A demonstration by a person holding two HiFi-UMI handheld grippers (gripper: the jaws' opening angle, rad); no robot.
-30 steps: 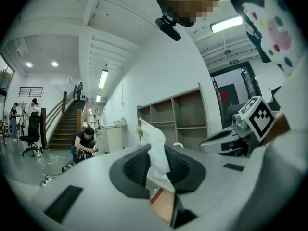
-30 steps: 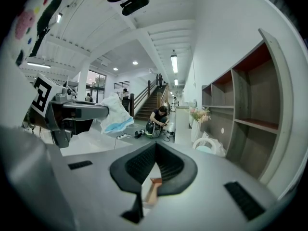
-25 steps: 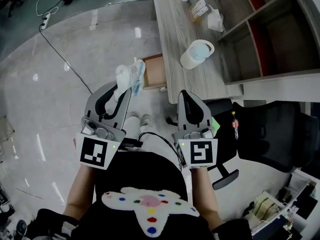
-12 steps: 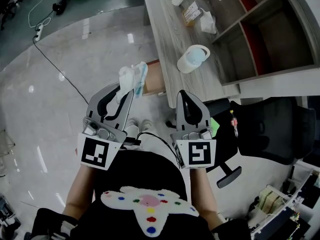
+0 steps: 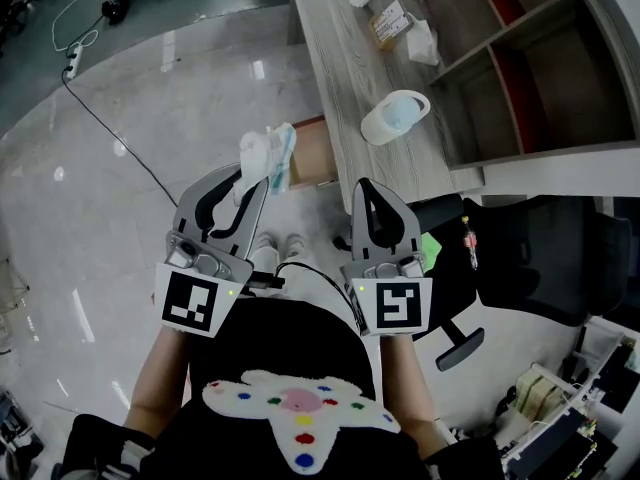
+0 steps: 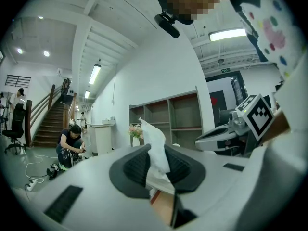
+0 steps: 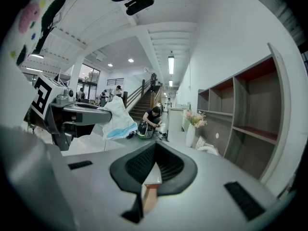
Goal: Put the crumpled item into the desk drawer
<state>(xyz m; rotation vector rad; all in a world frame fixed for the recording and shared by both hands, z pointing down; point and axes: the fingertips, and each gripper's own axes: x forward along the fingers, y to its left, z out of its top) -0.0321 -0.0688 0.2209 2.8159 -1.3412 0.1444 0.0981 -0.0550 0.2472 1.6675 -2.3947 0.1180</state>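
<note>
The crumpled item [image 5: 266, 156], white tissue-like material with a pale blue part, sticks up from my left gripper [image 5: 256, 175], which is shut on it above the floor beside the desk. In the left gripper view the crumpled item [image 6: 155, 143] is pinched between the dark pads. The brown desk drawer [image 5: 312, 152] stands partly open under the desk's [image 5: 345, 68] near edge, just right of the item. My right gripper [image 5: 365, 186] hangs beside the left one, shut and with nothing in it; its pads [image 7: 139, 165] meet at the tips.
On the desk stand a white mug-like container [image 5: 393, 116], a small packet [image 5: 392, 23] and crumpled white paper [image 5: 422, 40]. Open shelves [image 5: 520, 58] rise behind. A black office chair [image 5: 545, 258] stands at the right. A cable [image 5: 110, 118] runs across the glossy floor.
The head view has swung slightly, so the desk sits a little differently in the picture. Both grippers keep their pose and the left one still holds the crumpled item.
</note>
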